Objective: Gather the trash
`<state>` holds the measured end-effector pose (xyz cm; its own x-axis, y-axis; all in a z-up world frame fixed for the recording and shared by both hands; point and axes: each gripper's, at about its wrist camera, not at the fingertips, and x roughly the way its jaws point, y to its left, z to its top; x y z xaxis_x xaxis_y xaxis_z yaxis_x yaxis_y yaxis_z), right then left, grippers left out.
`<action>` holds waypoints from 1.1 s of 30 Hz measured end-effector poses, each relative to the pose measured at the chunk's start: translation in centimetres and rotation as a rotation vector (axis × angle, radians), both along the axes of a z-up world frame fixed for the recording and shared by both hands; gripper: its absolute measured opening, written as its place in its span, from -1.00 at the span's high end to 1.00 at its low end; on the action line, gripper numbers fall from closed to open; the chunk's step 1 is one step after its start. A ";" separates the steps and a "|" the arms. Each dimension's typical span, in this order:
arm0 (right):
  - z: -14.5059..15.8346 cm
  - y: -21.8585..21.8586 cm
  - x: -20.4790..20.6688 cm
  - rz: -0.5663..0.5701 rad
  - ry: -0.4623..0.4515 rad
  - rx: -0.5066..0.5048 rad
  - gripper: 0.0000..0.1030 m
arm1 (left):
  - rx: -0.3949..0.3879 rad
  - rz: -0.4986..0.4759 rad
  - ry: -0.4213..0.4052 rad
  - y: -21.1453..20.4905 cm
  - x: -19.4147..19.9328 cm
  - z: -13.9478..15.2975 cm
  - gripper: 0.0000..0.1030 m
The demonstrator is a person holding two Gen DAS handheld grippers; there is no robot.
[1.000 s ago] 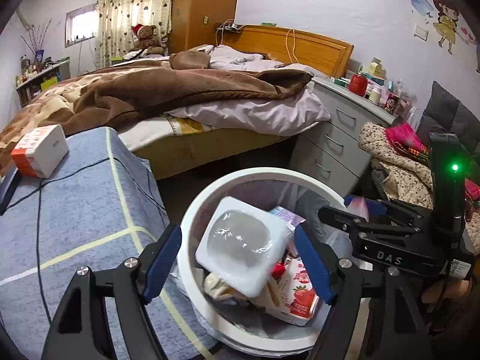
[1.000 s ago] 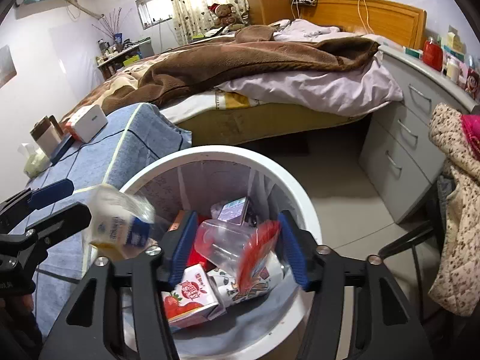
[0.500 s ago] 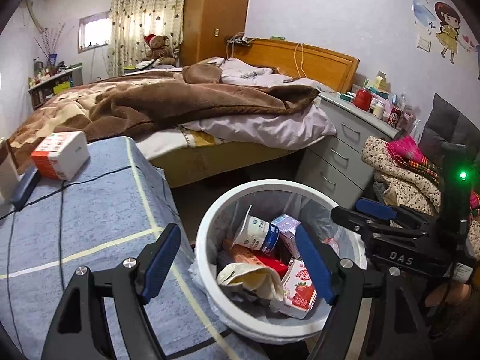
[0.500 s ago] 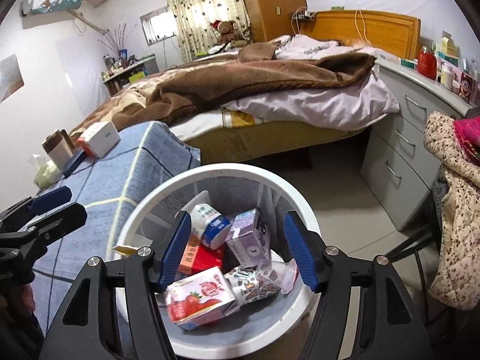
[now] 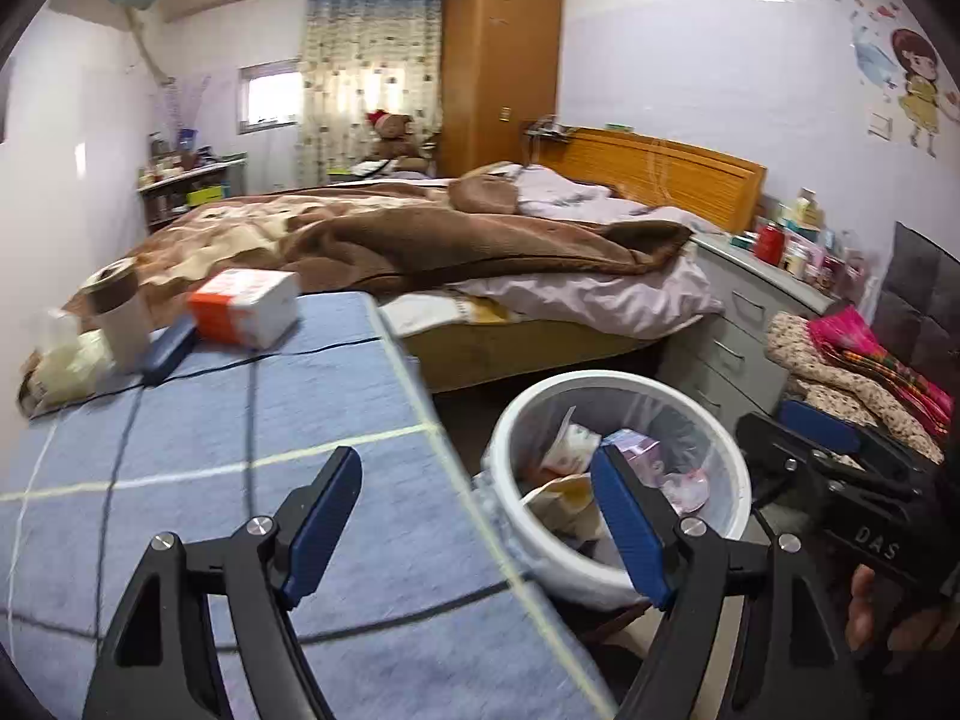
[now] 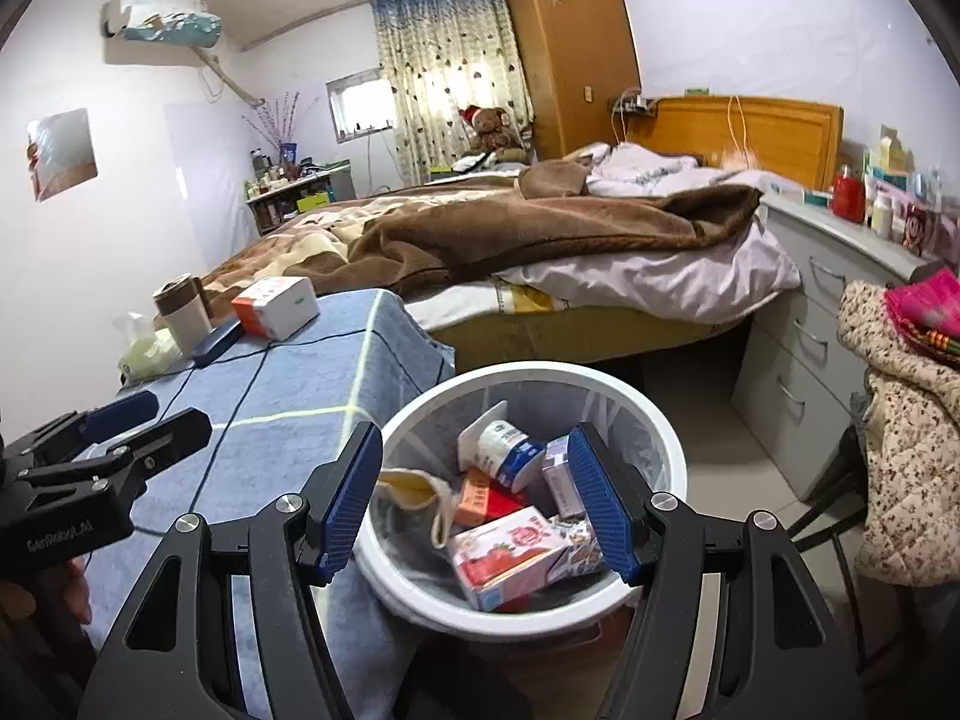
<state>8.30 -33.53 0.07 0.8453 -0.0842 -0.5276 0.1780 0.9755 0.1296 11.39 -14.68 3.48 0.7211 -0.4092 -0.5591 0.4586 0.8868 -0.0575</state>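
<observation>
Right wrist: strawberry carton (image 6: 510, 552) flat, crosswise.

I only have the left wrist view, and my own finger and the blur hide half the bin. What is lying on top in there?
Observer: In the right wrist view, a strawberry carton lies on top at the near side of the white bin.
Operator: Is the right hand-held gripper carrying anything? I only see it from the side.
Observer: No. The right hand-held gripper is open over the bin, with nothing between its pads.
Operator: And that white thing at the back of the bin?
Observer: It is a yoghurt cup lying on its side, above a red box.
</observation>
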 end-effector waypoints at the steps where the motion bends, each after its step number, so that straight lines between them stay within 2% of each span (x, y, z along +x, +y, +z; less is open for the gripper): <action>1: 0.0 0.5 -0.3 0.001 -0.006 -0.009 -0.28 | -0.005 0.011 0.000 0.5 -0.2 -0.1 -0.56; 8: -0.6 2.9 -1.4 0.025 -0.036 -0.047 -0.28 | 0.043 0.129 -0.058 3.4 -3.1 -0.6 -0.58; 12: -0.5 4.2 -2.4 0.029 -0.066 -0.060 -0.28 | 0.018 0.177 -0.074 5.2 -4.5 -0.7 -0.58; 17: -0.7 5.4 -3.3 0.022 -0.083 -0.053 -0.28 | 0.038 0.243 -0.111 6.4 -6.1 -1.0 -0.58; 20: -0.8 6.3 -3.6 0.023 -0.085 -0.073 -0.28 | 0.031 0.264 -0.125 7.2 -6.9 -1.2 -0.64; 33: -1.2 7.8 -4.7 0.020 -0.084 -0.081 -0.28 | 0.026 0.277 -0.125 8.3 -8.3 -2.0 -0.64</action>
<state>3.61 -25.75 -1.11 0.8883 -0.1061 -0.4469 0.1501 0.9866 0.0640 3.04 -6.42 1.49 0.8669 -0.1743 -0.4670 0.2013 0.9795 0.0081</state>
